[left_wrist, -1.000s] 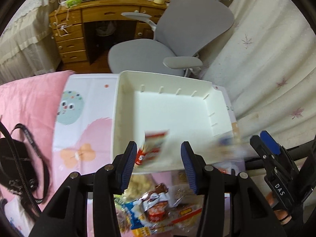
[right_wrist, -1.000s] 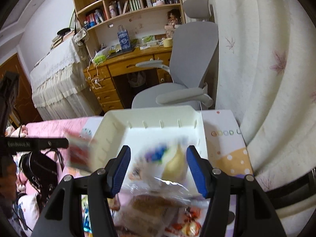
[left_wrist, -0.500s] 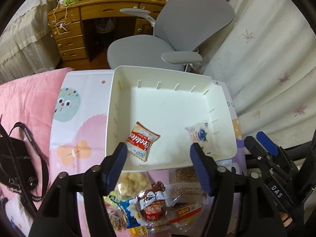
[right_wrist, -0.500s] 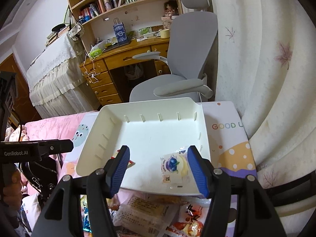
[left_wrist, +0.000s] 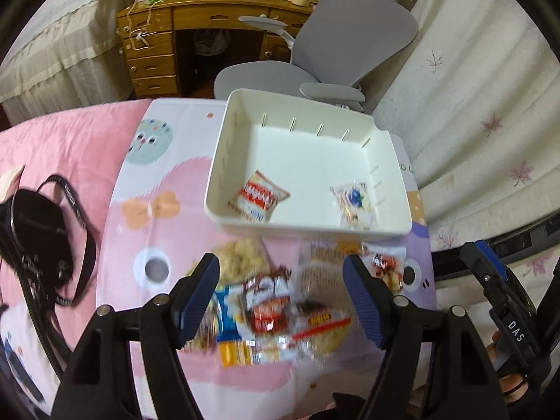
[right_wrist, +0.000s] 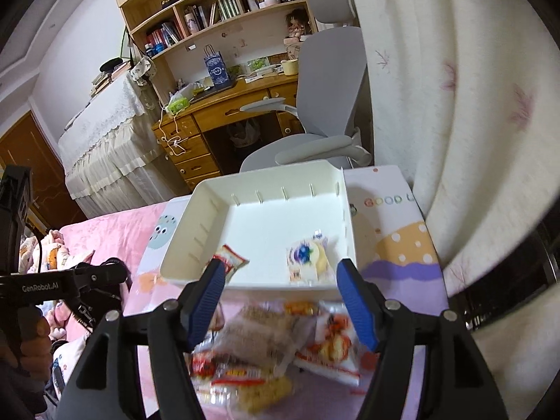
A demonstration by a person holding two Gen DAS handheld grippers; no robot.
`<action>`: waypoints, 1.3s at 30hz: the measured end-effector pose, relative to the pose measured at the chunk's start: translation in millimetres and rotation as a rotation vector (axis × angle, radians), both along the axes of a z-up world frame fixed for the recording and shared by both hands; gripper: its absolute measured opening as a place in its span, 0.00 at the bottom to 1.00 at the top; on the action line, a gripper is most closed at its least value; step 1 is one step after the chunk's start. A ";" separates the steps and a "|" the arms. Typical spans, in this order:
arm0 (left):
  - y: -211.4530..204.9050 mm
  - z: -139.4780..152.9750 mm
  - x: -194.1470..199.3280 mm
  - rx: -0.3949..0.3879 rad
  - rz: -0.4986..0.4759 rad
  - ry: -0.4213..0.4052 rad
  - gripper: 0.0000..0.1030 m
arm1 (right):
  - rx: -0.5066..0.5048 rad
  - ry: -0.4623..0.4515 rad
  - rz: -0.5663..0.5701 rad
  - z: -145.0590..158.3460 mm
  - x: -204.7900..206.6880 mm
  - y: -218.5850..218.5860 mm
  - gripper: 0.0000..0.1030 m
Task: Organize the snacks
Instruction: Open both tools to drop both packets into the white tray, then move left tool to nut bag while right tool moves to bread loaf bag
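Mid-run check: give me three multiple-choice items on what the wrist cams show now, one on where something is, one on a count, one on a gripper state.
1. Where does the red-and-white snack packet lie?
A. in the white bin, near its left front corner
B. on the grey chair
C. on the pink bedding

2. How many packets lie in the white bin?
A. none
B. two
C. five

3. How does the left gripper stand?
A. shut on a packet
B. open, holding nothing
C. shut, holding nothing

Answers:
1. A: the left view shows it inside the bin by the left wall.
2. B: only that packet and the blueberry-print packet are inside.
3. B: its fingers are spread wide above the snack pile, gripping nothing.
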State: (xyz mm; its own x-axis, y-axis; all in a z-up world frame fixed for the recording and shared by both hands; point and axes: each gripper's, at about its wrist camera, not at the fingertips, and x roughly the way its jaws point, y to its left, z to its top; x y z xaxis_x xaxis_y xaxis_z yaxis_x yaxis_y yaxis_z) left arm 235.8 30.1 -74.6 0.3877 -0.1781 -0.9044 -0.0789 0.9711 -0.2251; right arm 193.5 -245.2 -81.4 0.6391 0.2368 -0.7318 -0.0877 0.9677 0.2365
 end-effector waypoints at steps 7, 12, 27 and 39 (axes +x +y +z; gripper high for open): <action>-2.6 1.6 -71.5 0.010 0.054 -0.010 0.70 | 0.054 0.026 0.036 -2.2 -49.9 -11.4 0.66; -2.3 -5.4 -117.7 0.026 0.084 0.005 0.70 | 0.070 0.055 0.060 -10.1 -80.9 -13.4 0.68; 12.9 -19.8 -191.7 0.087 0.106 0.083 0.70 | 0.220 0.234 0.054 -50.7 -111.6 -8.0 0.68; 52.6 -35.1 -187.8 0.086 0.080 0.130 0.73 | 0.317 0.393 0.007 -84.4 -116.9 20.4 0.68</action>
State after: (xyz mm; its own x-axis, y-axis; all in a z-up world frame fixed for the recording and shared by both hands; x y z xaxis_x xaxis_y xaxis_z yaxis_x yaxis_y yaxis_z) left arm 48.1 82.7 -109.7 0.2764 -0.0714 -0.9584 -0.1799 0.9758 -0.1246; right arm 76.5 -224.8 -165.8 0.3275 0.4901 -0.8078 0.0602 0.8424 0.5355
